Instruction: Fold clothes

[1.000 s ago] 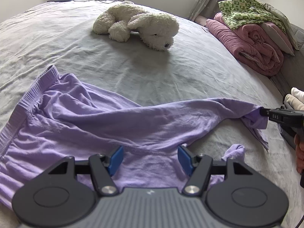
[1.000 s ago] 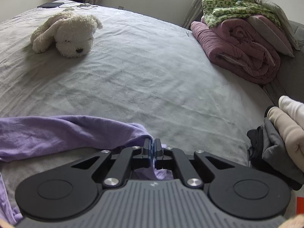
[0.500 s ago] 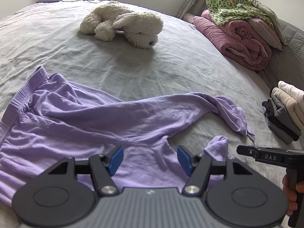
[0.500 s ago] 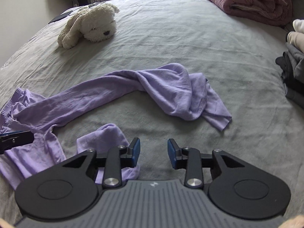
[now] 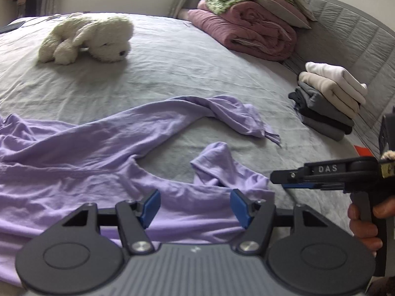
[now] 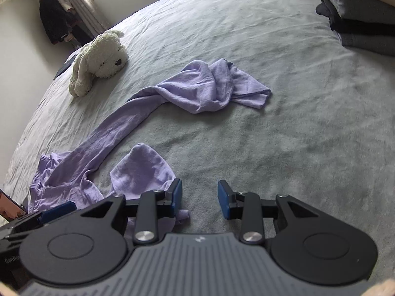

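Both your grippers hang empty over the lilac trousers spread on the grey bed.

Your left gripper has its blue pads spread wide, nothing between them, above the crotch of the lilac trousers, whose waist runs off to the left. One leg trails far and right across the bed, its cuff bunched; the other leg is crumpled short, near your right gripper, whose jaws stand parted over bare sheet, its left pad just at the short leg's edge, pinching nothing. A white plush dog lies at the far left. A stack of folded clothes sits at the right, with rolled quilts beyond it.
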### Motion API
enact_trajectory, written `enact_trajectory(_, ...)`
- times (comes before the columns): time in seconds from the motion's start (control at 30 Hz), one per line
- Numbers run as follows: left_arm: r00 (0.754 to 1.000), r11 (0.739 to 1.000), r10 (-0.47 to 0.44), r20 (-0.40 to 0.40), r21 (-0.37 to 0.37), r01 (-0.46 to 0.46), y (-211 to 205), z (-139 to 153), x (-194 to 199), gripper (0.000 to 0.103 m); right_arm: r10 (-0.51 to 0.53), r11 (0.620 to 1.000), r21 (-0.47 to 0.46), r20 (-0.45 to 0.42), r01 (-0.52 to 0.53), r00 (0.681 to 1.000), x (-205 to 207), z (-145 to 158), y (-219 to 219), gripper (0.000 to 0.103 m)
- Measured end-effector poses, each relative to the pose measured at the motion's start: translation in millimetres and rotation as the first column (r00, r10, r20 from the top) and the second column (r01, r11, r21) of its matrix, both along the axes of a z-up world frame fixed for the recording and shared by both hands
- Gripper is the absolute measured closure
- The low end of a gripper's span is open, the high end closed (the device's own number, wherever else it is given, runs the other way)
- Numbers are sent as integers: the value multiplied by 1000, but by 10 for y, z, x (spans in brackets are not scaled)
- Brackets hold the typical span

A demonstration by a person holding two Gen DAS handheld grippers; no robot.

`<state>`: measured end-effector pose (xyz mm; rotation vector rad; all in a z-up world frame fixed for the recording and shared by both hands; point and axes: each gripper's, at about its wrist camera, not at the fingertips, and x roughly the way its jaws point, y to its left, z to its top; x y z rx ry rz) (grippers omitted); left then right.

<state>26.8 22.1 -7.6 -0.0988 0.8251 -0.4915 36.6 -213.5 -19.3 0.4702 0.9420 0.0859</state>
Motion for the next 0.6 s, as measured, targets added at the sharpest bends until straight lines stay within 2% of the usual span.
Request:
enact_trajectory(0.13, 995, 996, -86, 41, 8, 85, -205, -54, -86, 40, 51, 991, 127, -29, -47, 998, 52, -39, 36, 67)
enact_trajectory(0.27, 988, 991, -136, 74, 22, 135, -348, -88, -150, 40, 107, 963, 252, -30, -96, 994, 114, -93, 102, 67)
enact_trajectory(0.37, 987, 990, -140, 84, 16, 139, -385, -96, -166, 47, 126, 941, 319, -13, -116, 992, 167, -108, 147, 67)
enact_trajectory(0.5, 991, 994, -108, 84, 30, 106, -408, -129, -169, 74, 114, 911, 397, 14, -110, 993, 177, -96, 142, 67)
enact_trajectory(0.53, 992, 995, -93, 79, 35, 90, -405, -142, -160, 85, 112, 907, 406, 17, -109, 994, 175, -86, 145, 67)
enact_trajectory(0.6, 996, 998, -53, 71, 43, 50, -385, -166, -137, 96, 109, 914, 388, 34, -114, 993, 161, -36, 157, 67)
